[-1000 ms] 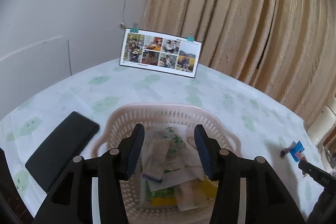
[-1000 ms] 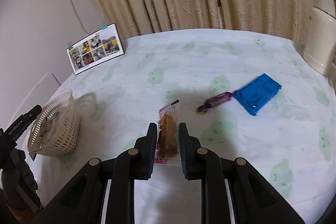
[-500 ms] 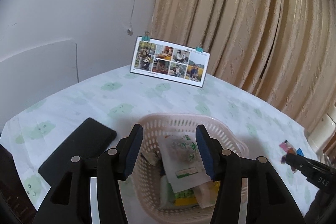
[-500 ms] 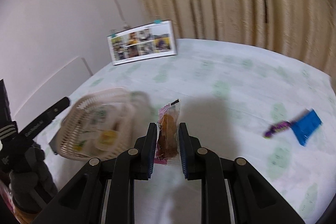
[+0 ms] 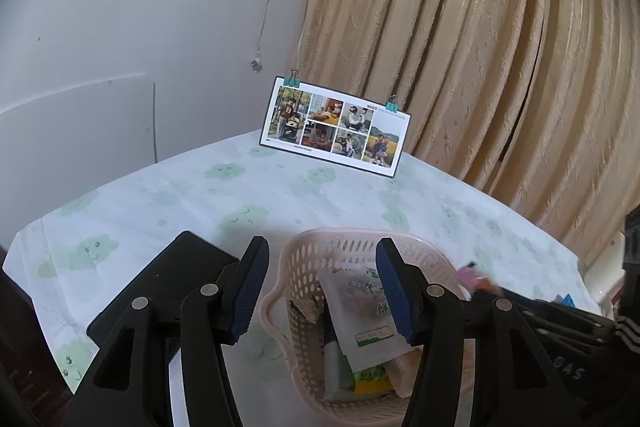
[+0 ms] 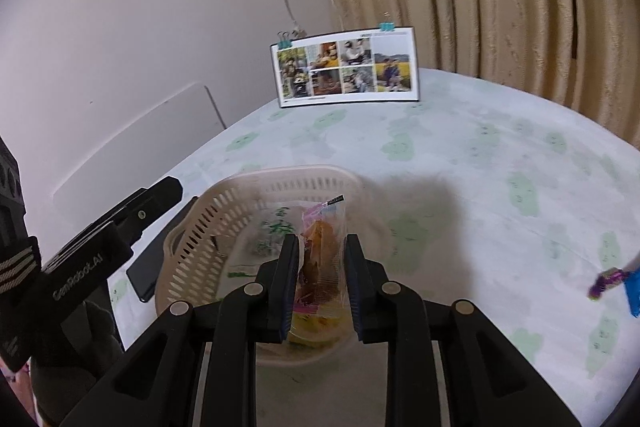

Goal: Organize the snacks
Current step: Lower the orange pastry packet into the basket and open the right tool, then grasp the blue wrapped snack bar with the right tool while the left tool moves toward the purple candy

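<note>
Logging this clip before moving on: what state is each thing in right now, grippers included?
Left gripper: open, empty, over the basket's near-left rim.
Right gripper: jaws parted, the clear snack packet between them above the basket; grip unclear.
Pink plastic basket: upright, partly filled with snack packets.
Purple candy: loose on the tablecloth.
Blue packet: loose beside the candy.
Photo card: standing upright.

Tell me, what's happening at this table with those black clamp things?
A person is tidying snacks into a pink basket. The right gripper hangs over the basket with a clear snack packet between its fingers, which have parted. The left gripper hovers open and empty by the basket. Two more snacks wait on the tablecloth.
</note>
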Available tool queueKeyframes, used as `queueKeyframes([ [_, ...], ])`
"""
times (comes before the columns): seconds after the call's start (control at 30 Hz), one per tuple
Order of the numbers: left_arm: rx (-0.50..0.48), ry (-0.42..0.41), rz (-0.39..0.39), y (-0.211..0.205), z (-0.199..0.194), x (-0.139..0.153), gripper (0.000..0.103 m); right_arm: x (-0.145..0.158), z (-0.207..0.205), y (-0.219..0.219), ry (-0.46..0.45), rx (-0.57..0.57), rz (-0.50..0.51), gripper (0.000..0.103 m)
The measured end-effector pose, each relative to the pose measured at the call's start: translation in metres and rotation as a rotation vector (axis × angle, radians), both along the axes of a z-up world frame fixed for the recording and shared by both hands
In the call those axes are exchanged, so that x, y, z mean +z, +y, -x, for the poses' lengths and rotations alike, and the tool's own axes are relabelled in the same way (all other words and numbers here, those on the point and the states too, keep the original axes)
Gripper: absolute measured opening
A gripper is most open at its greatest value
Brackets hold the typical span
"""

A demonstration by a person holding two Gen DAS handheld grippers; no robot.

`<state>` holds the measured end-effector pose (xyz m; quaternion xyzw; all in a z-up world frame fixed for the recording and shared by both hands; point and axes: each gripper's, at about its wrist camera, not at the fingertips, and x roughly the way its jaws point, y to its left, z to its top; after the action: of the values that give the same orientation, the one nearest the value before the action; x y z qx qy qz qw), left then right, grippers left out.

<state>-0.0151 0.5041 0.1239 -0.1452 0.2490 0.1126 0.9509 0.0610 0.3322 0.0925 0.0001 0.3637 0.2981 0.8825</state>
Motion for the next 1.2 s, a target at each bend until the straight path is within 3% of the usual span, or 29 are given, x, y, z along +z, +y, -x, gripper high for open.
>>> queueKeyframes([
  [0.03, 0.000, 0.000, 0.001, 0.000, 0.000, 0.000, 0.057, -0.001, 0.000, 0.003, 0.000, 0.004, -0.002, 0.023],
  [0.13, 0.003, 0.002, 0.010, 0.002, 0.000, -0.001, 0.057, -0.004, -0.004, 0.004, 0.003, -0.003, -0.017, 0.047],
  [0.17, 0.003, 0.003, 0.014, 0.003, 0.000, -0.001, 0.058, -0.005, -0.004, 0.002, 0.001, -0.011, -0.026, 0.048],
  [0.9, -0.041, 0.021, 0.012, -0.012, -0.004, -0.007, 0.059, -0.024, -0.013, -0.053, 0.058, -0.158, -0.078, 0.048],
  [1.2, -0.106, 0.048, -0.017, -0.042, -0.010, -0.013, 0.060, -0.038, -0.021, -0.090, 0.079, -0.262, -0.057, 0.048],
])
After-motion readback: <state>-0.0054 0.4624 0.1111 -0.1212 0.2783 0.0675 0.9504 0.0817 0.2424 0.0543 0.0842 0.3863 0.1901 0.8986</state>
